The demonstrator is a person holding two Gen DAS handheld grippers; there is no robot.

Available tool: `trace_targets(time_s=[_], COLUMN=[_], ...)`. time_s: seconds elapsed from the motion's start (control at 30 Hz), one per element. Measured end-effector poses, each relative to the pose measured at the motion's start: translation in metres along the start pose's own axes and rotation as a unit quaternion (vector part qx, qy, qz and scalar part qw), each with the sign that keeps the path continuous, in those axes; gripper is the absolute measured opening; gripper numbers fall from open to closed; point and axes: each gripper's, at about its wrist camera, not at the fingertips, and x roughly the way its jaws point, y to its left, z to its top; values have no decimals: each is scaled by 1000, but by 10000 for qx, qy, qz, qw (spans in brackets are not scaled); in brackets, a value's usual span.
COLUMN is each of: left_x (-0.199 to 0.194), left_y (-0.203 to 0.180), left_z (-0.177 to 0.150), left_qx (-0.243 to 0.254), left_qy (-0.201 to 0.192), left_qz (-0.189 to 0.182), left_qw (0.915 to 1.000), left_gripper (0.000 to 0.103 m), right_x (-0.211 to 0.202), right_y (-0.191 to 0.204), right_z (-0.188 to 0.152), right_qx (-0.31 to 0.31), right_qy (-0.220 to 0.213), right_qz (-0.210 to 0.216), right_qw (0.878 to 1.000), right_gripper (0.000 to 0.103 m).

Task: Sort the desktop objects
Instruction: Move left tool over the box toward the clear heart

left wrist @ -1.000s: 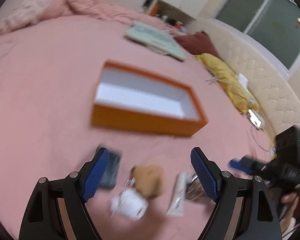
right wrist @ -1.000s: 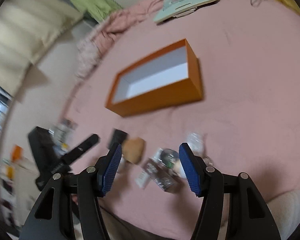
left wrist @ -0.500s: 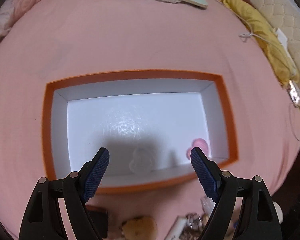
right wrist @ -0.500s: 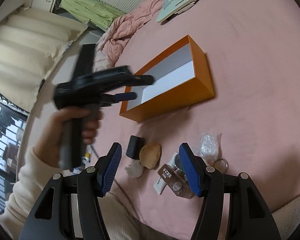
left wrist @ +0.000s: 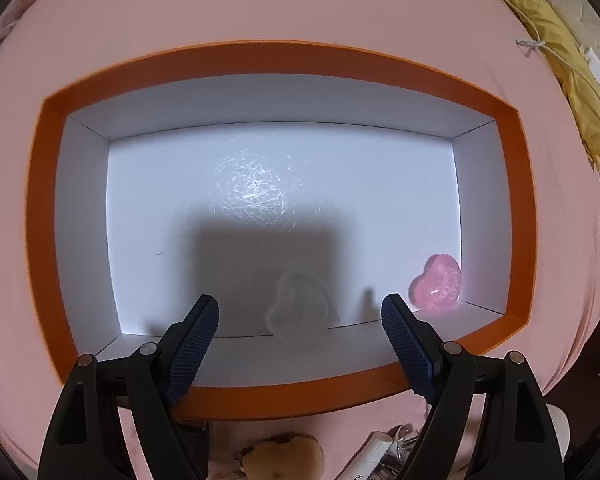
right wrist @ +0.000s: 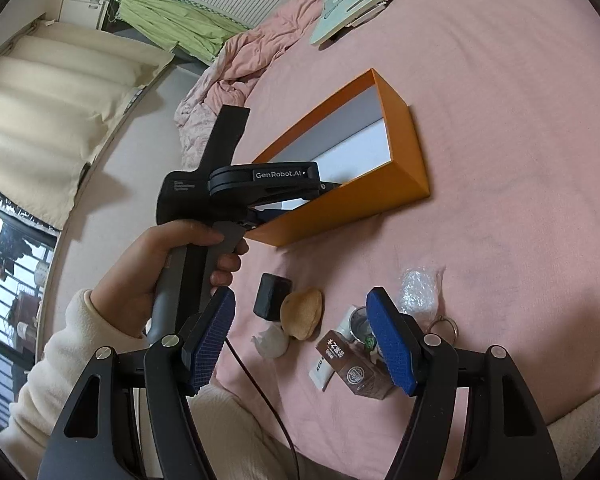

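With its wide, empty fingers over the box, lift the left gripper clear while the right gripper, whose fingers have just been opening with nothing between them, descends on the items near the box.

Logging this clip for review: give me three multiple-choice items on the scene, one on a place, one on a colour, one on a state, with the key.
1. Where does the pink heart lie?
A. In a corner of the orange box
B. On the bedspread beside the box
C. Between the left gripper's jaws

2. What colour is the inside of the box?
A. Orange
B. White
C. Black

3. How does the left gripper stand?
A. Shut on the heart
B. Shut on nothing
C. Open, nothing between its jaws

Key: 1 A, the heart sits against two inner walls. 2 B, floor and inner walls are white. 3 C, the jaws stand apart over bare box floor.
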Motion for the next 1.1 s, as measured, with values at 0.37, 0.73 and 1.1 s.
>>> trace_targets(time_s=[0.37,0.73,1.1], left_x=[0,11,14], left_y=[-3,1,-6], left_z=[0,3,3], left_qx=[7,-24,79], left_qy=[49,486,521], left_qz=[-117,-203,468], left_qw=[9999,9986,9975], left_gripper=[83,70,55], right_x=[1,0,0], right_y=[-1,-4,-4], right_z=[-1,-1,1], right_qx=[-11,9,3], right_qy=[36,6,-8], right_qz=[-34,-29,-39], right_qw=[10000,10000,10000], right_gripper=[69,69,69])
